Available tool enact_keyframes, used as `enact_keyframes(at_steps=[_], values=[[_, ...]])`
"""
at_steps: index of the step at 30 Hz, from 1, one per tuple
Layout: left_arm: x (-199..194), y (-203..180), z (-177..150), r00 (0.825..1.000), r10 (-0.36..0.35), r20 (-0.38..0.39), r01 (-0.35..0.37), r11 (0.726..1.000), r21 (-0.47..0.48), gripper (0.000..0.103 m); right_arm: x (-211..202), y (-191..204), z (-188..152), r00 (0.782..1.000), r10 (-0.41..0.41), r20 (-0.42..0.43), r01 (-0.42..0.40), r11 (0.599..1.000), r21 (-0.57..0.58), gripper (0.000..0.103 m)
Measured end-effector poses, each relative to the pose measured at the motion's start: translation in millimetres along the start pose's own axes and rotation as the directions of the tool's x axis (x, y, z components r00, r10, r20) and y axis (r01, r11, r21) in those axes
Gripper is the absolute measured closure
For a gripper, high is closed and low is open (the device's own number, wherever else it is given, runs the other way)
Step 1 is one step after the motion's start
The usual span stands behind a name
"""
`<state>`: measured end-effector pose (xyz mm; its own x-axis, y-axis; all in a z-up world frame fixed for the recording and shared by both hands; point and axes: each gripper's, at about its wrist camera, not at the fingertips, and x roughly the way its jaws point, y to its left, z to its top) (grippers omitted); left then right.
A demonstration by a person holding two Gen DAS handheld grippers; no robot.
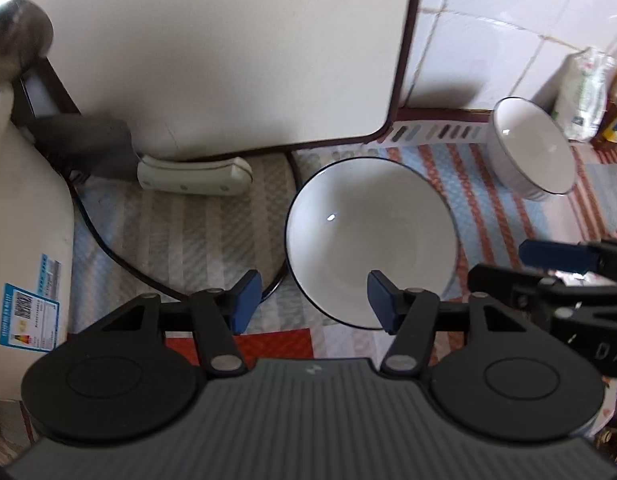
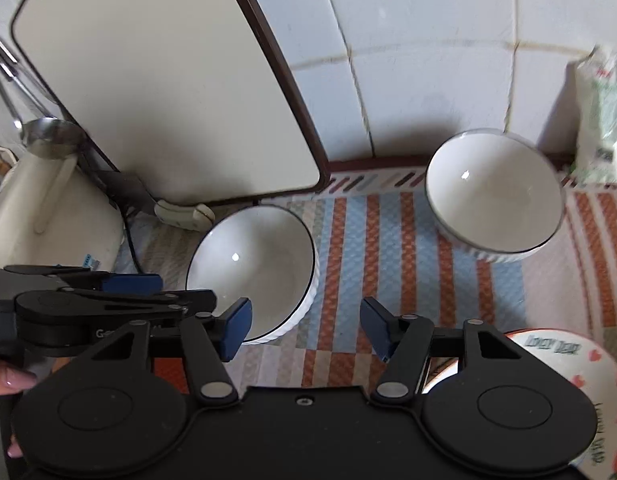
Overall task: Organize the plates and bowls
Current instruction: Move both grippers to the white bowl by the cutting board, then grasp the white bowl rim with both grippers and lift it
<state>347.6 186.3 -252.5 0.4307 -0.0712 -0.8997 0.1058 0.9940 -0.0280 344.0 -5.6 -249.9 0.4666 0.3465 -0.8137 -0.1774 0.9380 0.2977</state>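
Observation:
A white bowl with a dark rim sits on the striped mat. My left gripper is open and empty just above its near-left rim, the right pad over the bowl. A second white bowl sits farther right near the wall. My right gripper is open and empty over the mat between the two bowls. A plate with hearts and lettering lies at the near right, partly hidden by my right gripper. The left gripper also shows in the right wrist view.
A large white board with a dark edge leans against the tiled wall. A white-handled knife and a black cable lie at its foot. A white appliance stands left. A bag stands at the far right.

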Motion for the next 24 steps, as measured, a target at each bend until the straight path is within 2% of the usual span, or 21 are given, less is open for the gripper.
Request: enact_keyframes(at_steps=[5, 7, 10, 12, 14, 17, 24], values=[[18.7, 3.5, 5.6, 0.999, -0.020, -0.045, 0.017, 0.999, -0.050, 0.060, 26.8, -2.7, 3.2, 0.999, -0.014, -0.051, 0.016, 0.999, 0.035, 0.048], [24.8, 2.9, 7.3, 0.999, -0.010, -0.046, 0.008, 0.999, -0.047, 0.062, 34.9, -1.9, 4.3, 0.998, -0.024, -0.062, 0.026, 0.999, 0.040, 0.050], [36.2, 3.5, 8.8, 0.997, -0.015, -0.072, 0.012, 0.999, -0.044, 0.072, 46.9, 0.8, 7.0, 0.995, -0.043, -0.089, 0.047, 0.998, 0.048, 0.058], [45.0, 4.2, 9.1, 0.996, -0.012, -0.089, 0.008, 0.999, -0.042, 0.087, 52.9, 3.8, 7.5, 0.993, -0.052, -0.104, 0.058, 0.997, 0.051, 0.068], [50.5, 7.5, 9.4, 0.996, -0.022, -0.083, 0.017, 0.998, -0.059, 0.088, 57.8, 8.6, 7.4, 0.992, -0.058, -0.108, 0.063, 0.997, 0.042, 0.082], [50.7, 10.4, 9.3, 0.997, -0.031, -0.075, 0.025, 0.996, -0.086, 0.089, 63.4, 17.3, 8.0, 0.988, -0.107, -0.107, 0.109, 0.994, 0.014, 0.082], [42.7, 8.3, 4.8, 0.999, -0.022, -0.045, 0.019, 0.998, -0.062, 0.092, 65.9, 20.3, 4.5, 0.983, -0.152, -0.107, 0.154, 0.988, 0.013, 0.087]])
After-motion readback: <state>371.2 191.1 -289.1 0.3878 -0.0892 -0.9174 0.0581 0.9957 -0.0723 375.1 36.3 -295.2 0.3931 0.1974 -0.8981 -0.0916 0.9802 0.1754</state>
